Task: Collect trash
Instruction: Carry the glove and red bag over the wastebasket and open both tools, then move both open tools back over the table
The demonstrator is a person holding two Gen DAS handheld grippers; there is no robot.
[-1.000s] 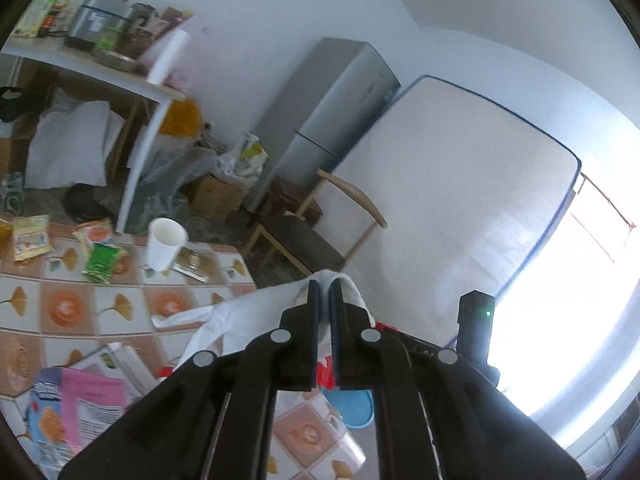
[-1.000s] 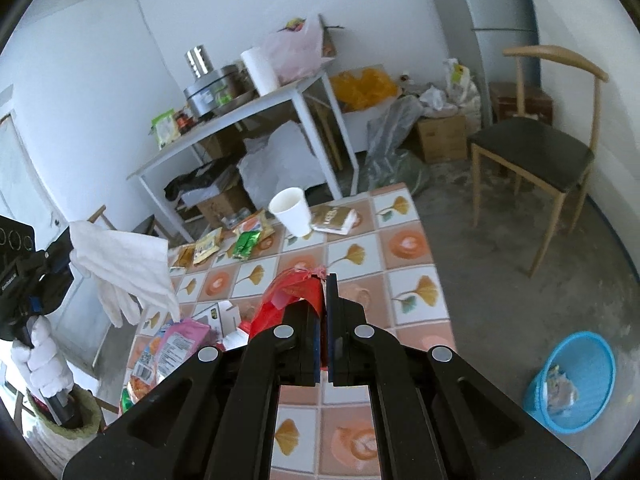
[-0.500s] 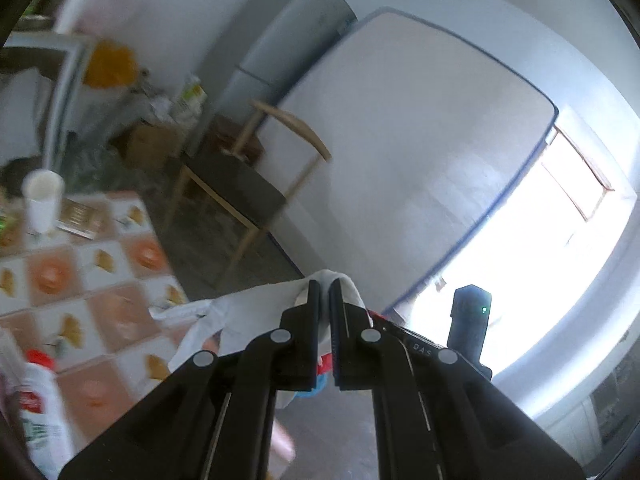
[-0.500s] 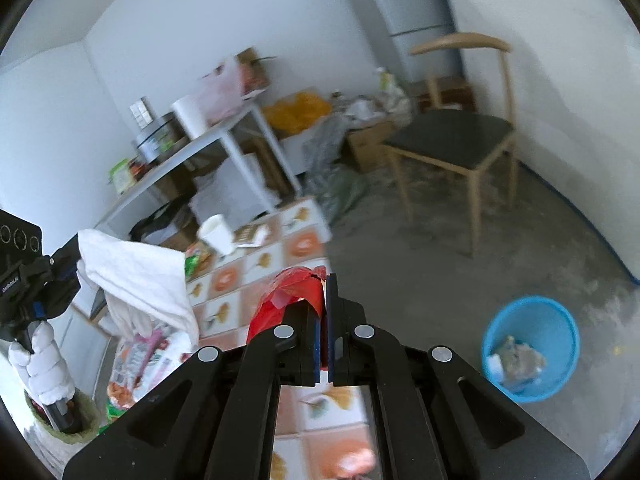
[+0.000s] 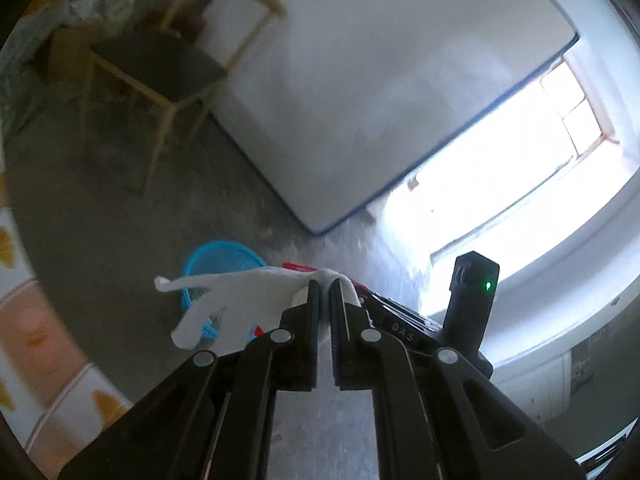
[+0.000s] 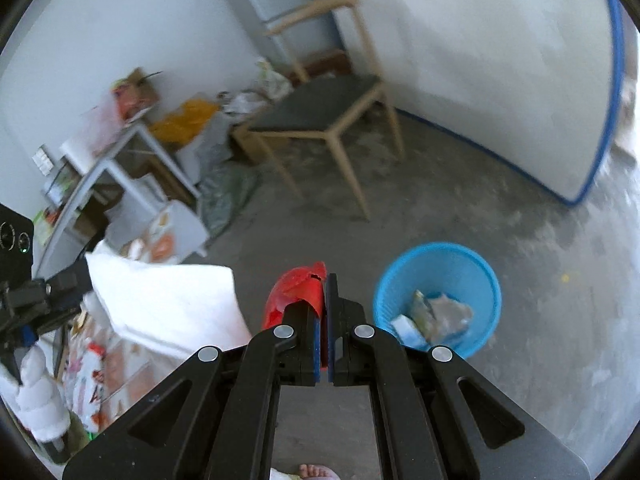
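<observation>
Trash is pinched in both grippers: a crumpled red wrapper is clenched in the right gripper, and a white tissue is clamped in the left gripper, its loose end trailing off to the left. Both pieces hang in the air above the concrete floor, near the blue wastebasket. From the right wrist the basket sits just right of the fingertips, with a few scraps already inside; from the left wrist it shows partly behind the tissue.

The step in hand looks like the carry to the bin, with the drop not yet made. To do it well, bring each set of fingertips over the basket's open mouth before letting go, since light paper and foil can drift or cling. The trailing tissue end should clear the rim. A wooden chair and a leaning mattress stand well apart.
</observation>
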